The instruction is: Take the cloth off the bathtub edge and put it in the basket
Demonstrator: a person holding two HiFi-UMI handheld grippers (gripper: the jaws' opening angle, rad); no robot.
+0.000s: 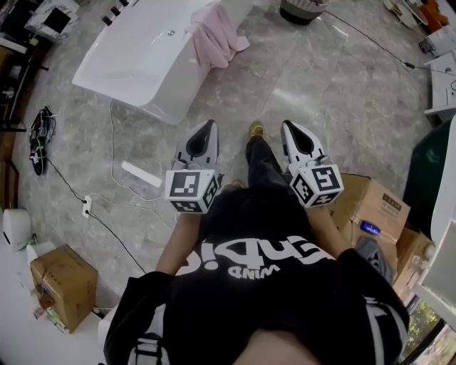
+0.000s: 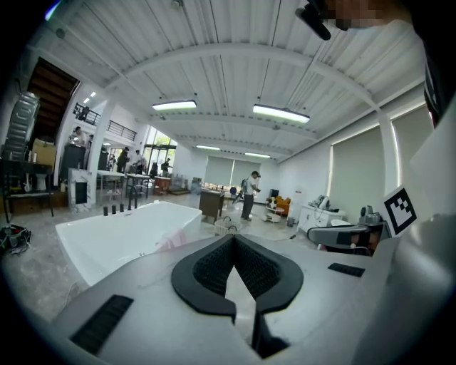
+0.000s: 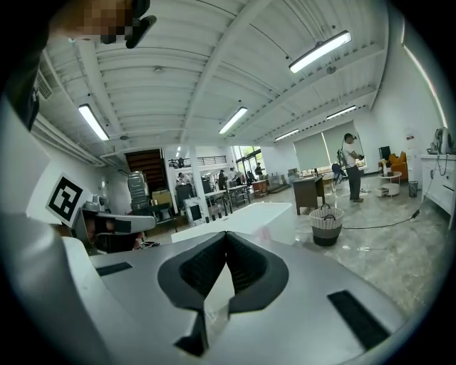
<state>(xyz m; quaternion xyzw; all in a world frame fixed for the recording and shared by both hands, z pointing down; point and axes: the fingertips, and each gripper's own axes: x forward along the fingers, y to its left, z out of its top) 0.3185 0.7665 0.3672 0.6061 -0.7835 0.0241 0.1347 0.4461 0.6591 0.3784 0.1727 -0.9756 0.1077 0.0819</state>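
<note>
A pink cloth (image 1: 214,36) hangs over the near edge of the white bathtub (image 1: 135,50) at the top of the head view. Past the tub's end, on the floor, stands a striped basket (image 1: 303,8). My left gripper (image 1: 211,124) and right gripper (image 1: 288,125) are held side by side in front of the person, well short of the tub, both shut and empty. The left gripper view looks over the shut left gripper (image 2: 233,237) to the tub (image 2: 121,235), the cloth (image 2: 171,241) and the basket (image 2: 226,228). Beyond the right gripper (image 3: 226,234) are the tub (image 3: 242,217) and the basket (image 3: 326,224).
Cables and a power strip (image 1: 87,207) lie on the marble floor left of the person. Cardboard boxes stand at the lower left (image 1: 64,281) and at the right (image 1: 370,207). A person (image 2: 251,194) stands far off in the hall among desks.
</note>
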